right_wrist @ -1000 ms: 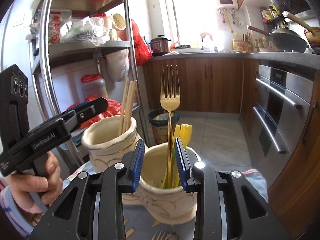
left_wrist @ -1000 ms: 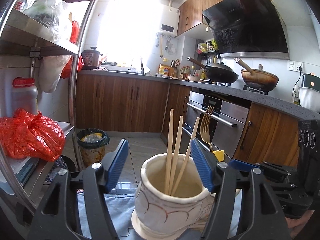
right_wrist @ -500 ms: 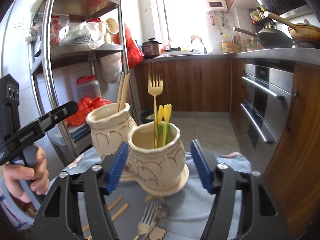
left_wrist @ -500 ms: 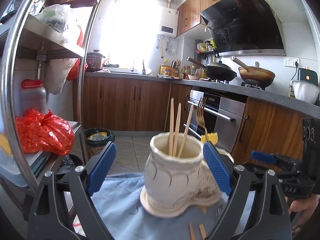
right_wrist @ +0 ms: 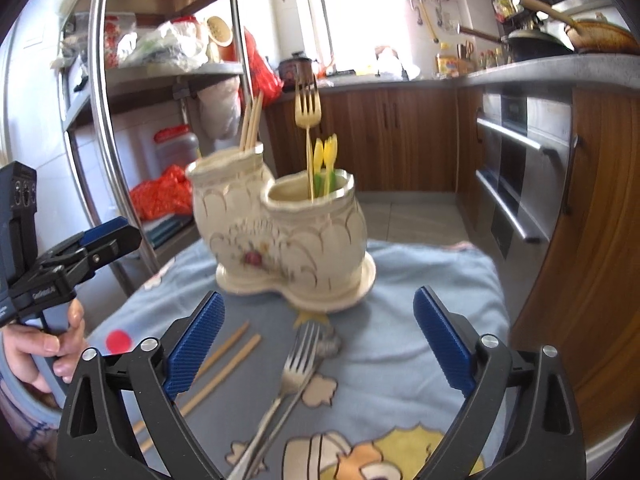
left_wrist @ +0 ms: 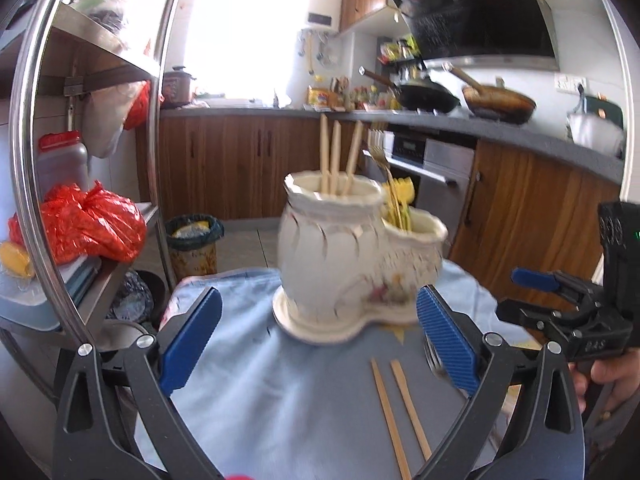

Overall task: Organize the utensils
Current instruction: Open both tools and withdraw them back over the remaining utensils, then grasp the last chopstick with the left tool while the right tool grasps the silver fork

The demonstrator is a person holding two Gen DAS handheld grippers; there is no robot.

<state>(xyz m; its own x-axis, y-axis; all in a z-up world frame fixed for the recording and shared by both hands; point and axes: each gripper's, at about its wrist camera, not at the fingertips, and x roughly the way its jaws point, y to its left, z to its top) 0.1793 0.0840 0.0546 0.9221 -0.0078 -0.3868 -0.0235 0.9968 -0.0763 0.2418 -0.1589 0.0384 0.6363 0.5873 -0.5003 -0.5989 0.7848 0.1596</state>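
Your left gripper (left_wrist: 318, 336) and right gripper (right_wrist: 318, 338) hung wide open, empty. Holder (right_wrist: 280, 236) stocked: three chopsticks (left_wrist: 336, 156), gold fork (right_wrist: 307, 108). Outstanding mid-cloth (right_wrist: 420, 280): silver fork (right_wrist: 288, 380), two loose chopsticks (left_wrist: 396, 404).

Your worktop (right_wrist: 420, 320) is bare right of the silver fork (right_wrist: 292, 376); the ceramic holder (right_wrist: 288, 236) blocks ahead, and chopsticks (right_wrist: 224, 360) lie left.

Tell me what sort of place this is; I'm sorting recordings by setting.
A home kitchen, almost certainly: a black wok sits under a dark range hood, wooden base cabinets line the wall, and a built-in steel oven sits under the counter.
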